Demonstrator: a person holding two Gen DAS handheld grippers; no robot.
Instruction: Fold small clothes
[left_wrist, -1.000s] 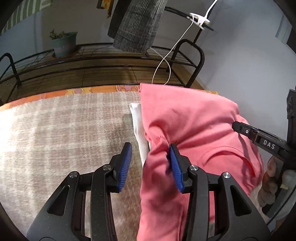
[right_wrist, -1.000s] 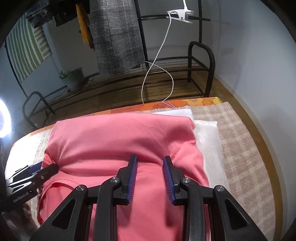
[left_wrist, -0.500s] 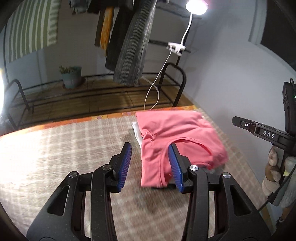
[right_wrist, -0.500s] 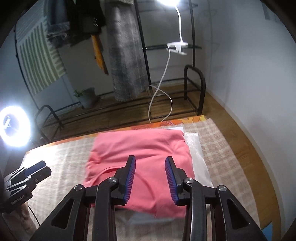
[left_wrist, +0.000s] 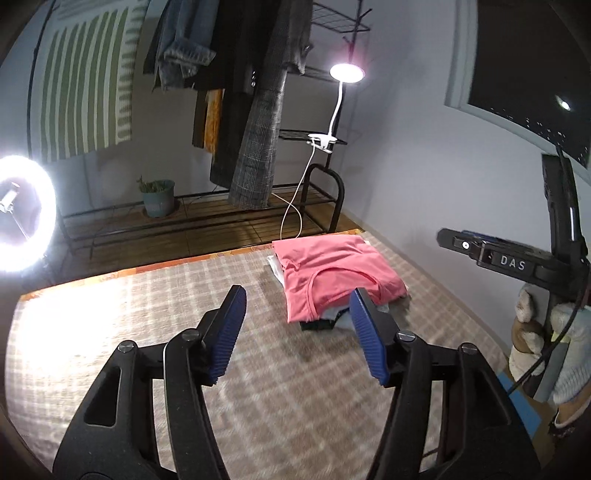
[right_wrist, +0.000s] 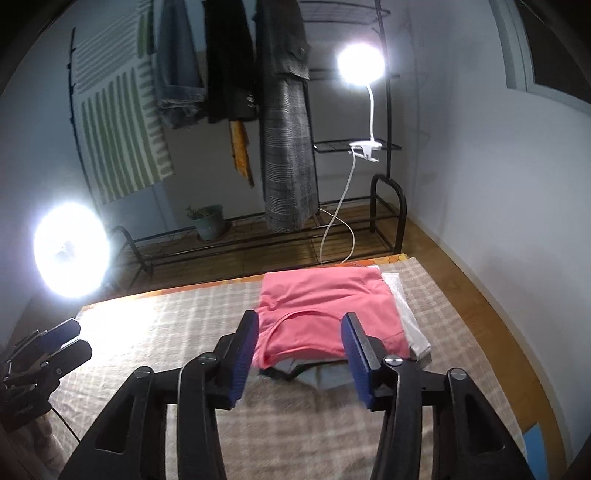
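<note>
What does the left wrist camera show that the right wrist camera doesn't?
Only the left wrist view shows the dark window and the gloved hand holding the right gripper. Only the right wrist view shows the white cloth along the pile's right side. Both show the folded pink top on the checked blanket, the clip lamp, and open grippers.

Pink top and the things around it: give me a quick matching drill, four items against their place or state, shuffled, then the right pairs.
Items:
1. pink top
2. white cloth
3. left gripper
4. clip lamp

Places or states:
A. clamped on the black rack, lit
B. jaws open, holding nothing
C. folded, on top of the stack on the checked blanket
D. under the stack, showing at its right edge

Pairs: 1-C, 2-D, 3-B, 4-A
</note>
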